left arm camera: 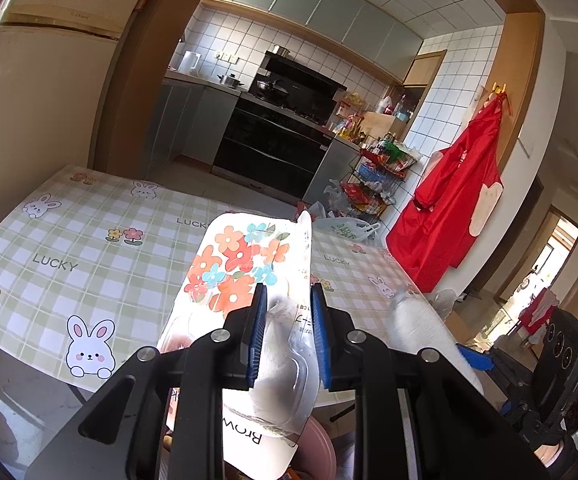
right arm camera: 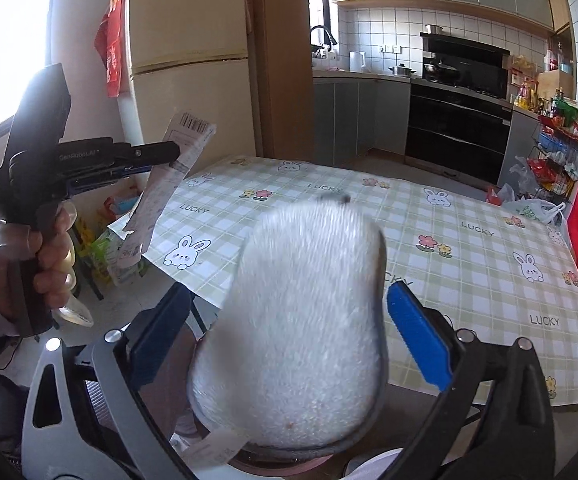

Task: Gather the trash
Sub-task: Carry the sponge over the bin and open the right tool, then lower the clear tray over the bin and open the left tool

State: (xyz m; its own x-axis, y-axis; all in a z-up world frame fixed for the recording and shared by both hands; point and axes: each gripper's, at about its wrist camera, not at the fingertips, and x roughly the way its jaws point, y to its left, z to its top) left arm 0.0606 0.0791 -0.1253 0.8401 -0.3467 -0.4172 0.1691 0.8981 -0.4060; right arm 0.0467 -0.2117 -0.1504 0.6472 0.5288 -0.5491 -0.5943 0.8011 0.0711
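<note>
Reading "LUCKY" on the checked tablecloth (left arm camera: 89,240) and "Brow…" on the flowered wrapper (left arm camera: 241,264). Pinching that wrapper in the left gripper (left arm camera: 289,332), above the table edge, long axis running away from the camera. Standing spread wide, right gripper (right arm camera: 289,320), around a blurred white fluffy object (right arm camera: 301,320), pads not touching. Showing "GenRobot.AI" on the left tool's body in the right view.

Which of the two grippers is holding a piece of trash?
The left gripper: its blue pads clamp the flowered wrapper. The right gripper stands wide open, its pads clear of the blurred white thing between them.
</note>
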